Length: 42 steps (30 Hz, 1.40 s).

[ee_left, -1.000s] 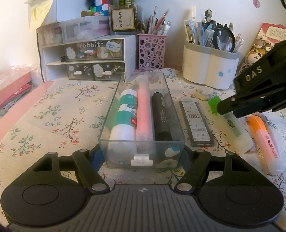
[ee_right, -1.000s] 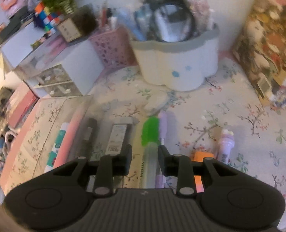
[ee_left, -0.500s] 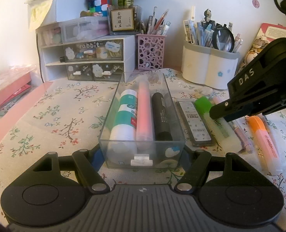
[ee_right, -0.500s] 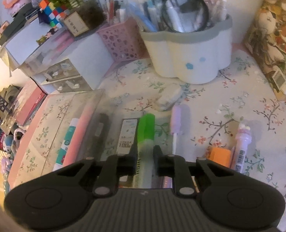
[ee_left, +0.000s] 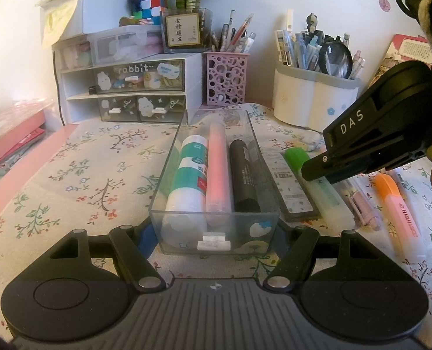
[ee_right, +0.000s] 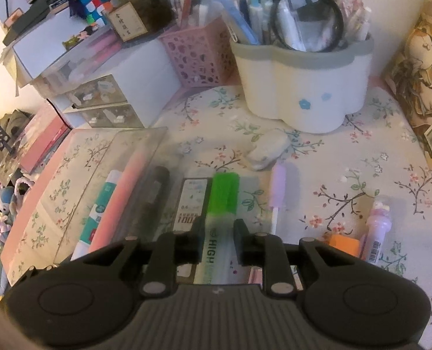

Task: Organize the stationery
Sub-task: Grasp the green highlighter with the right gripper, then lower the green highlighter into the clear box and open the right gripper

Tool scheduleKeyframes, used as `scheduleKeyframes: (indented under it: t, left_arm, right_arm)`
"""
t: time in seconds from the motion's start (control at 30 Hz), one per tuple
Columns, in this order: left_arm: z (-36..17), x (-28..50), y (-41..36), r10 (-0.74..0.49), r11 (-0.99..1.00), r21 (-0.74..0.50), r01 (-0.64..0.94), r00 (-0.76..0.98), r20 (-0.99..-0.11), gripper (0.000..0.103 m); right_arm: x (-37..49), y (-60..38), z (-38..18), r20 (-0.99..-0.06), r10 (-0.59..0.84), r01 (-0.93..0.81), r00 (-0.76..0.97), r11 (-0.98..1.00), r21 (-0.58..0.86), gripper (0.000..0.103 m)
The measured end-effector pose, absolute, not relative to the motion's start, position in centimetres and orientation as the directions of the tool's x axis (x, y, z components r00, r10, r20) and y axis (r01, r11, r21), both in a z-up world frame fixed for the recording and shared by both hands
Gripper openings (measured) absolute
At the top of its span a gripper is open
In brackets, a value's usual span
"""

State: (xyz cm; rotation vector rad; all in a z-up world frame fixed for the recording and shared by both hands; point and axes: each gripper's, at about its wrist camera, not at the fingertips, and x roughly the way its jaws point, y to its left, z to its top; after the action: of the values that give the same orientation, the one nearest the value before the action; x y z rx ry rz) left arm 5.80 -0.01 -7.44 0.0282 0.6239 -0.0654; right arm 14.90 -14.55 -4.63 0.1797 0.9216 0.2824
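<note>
The left gripper [ee_left: 214,234], spread wide, braces the near end of the clear tray [ee_left: 216,227] holding 3 items, while to its right the right gripper [ee_right: 217,240] pinches the green highlighter [ee_right: 220,218] lying just outside that tray, so its smooth barrel could slip mid-lift.

tablecloth [ee_left: 78,175]: woven cloth, matt, floral print
clear tray [ee_left: 216,227]: transparent plastic, glossy
green highlighter [ee_right: 220,204]: translucent plastic barrel, smooth cap
right gripper [ee_right: 217,243]: black matt plastic, ribbed body
pen holder [ee_right: 303,87]: white, probably matt plastic
pink basket [ee_left: 226,78]: perforated plastic
</note>
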Motion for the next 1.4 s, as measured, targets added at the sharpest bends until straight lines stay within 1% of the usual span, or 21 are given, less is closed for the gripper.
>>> scheduleKeyframes:
  t: [0.03,0.07,0.13,0.23,0.3,0.37,0.4,0.47,0.57,0.7,0.83,0.97,1.07,1.4]
  left_arm:
    - [-7.4,5.8,0.0,-0.053,0.997,0.007,0.07,0.81,-0.585,0.073]
    - [-7.4,5.8,-0.1,-0.053,0.997,0.007,0.07,0.81,-0.585,0.073]
    - [-7.4,5.8,0.0,-0.054,0.997,0.007,0.071,0.81,-0.585,0.073]
    - [-7.4,5.8,-0.1,-0.055,0.997,0.006,0.072,0.81,-0.584,0.073]
    - [-7.4,5.9,-0.1,-0.055,0.997,0.006,0.072,0.81,-0.584,0.073]
    - [-7.4,5.8,-0.1,-0.054,0.997,0.007,0.072,0.81,-0.584,0.073]
    - [-7.4,5.8,-0.1,-0.055,0.997,0.007,0.073,0.81,-0.584,0.073]
    - [-7.4,5.8,-0.1,-0.055,0.997,0.006,0.073,0.81,-0.584,0.073]
    - [-7.4,5.8,-0.1,-0.055,0.997,0.006,0.072,0.81,-0.584,0.073]
    - [-7.5,5.8,-0.2,-0.056,0.997,0.006,0.074,0.81,-0.584,0.073]
    - [-7.5,5.9,-0.2,-0.06,0.997,0.005,0.077,0.81,-0.584,0.073]
    - [-7.5,5.9,-0.2,-0.059,0.997,0.006,0.077,0.81,-0.584,0.073]
    - [-7.5,5.8,-0.2,-0.06,0.997,0.005,0.077,0.81,-0.584,0.073]
    - [-7.5,5.9,-0.2,-0.06,0.997,0.006,0.078,0.81,-0.583,0.073]
  right_arm:
    - [14.8,-14.5,-4.5,-0.753,0.321,-0.165,0.575,0.946,0.278,0.004]
    - [14.6,-14.7,-4.2,-0.741,0.334,-0.167,0.582,0.942,0.292,0.001]
    - [14.6,-15.0,-4.0,-0.731,0.342,-0.152,0.59,0.937,0.316,0.0]
    - [14.6,-14.8,-4.1,-0.734,0.306,-0.144,0.606,0.95,0.276,0.0]
    - [14.6,-14.5,-3.9,-0.731,0.344,-0.176,0.59,0.938,0.3,0.0]
    - [14.6,-13.6,-3.7,-0.739,0.326,-0.198,0.59,0.945,0.259,0.01]
    - [14.8,-13.0,-3.8,-0.753,0.309,-0.211,0.581,0.951,0.227,0.018]
    - [15.0,-12.2,-4.5,-0.778,0.276,-0.212,0.565,0.959,0.186,0.019]
    - [14.9,-12.0,-4.9,-0.767,0.268,-0.203,0.583,0.962,0.182,0.019]
    - [14.9,-13.3,-4.6,-0.762,0.283,-0.159,0.583,0.959,0.235,0.018]
    - [14.7,-14.8,-4.5,-0.737,0.34,-0.116,0.584,0.934,0.339,0.018]
    - [14.6,-15.7,-3.9,-0.676,0.428,-0.076,0.6,0.871,0.485,0.017]
    - [14.6,-15.4,-3.0,-0.632,0.476,-0.077,0.611,0.831,0.551,0.017]
    - [14.8,-14.5,-1.1,-0.58,0.5,-0.142,0.643,0.822,0.551,0.017]
